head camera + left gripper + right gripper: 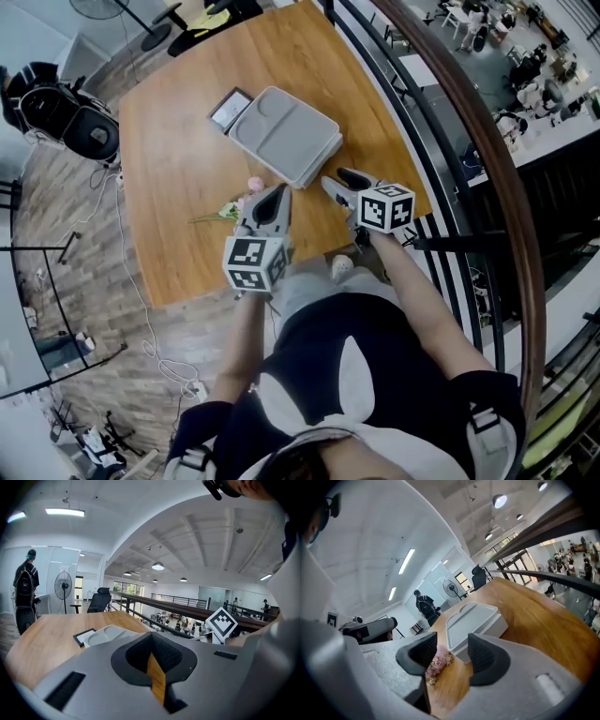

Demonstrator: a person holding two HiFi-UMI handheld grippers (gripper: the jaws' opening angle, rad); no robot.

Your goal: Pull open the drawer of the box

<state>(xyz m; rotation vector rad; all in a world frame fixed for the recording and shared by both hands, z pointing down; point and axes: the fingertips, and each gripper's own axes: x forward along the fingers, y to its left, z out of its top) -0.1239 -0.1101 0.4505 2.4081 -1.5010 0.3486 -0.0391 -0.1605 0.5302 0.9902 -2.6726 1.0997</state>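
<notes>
A flat grey box with a moulded lid lies on the wooden table; no drawer stands out from it. Both gripper views show it ahead: the box left of centre, the box just beyond the right jaws. My left gripper hovers near the box's near corner, its tips meeting, nothing held. My right gripper is beside the box's near right side, open, with empty space between the pads. A pink flower lies on the table by the left gripper, also seen as the flower.
A black-framed card lies against the box's far left corner. A dark railing runs close along the table's right edge. Black bags sit on the floor at left. A person stands far off by a fan.
</notes>
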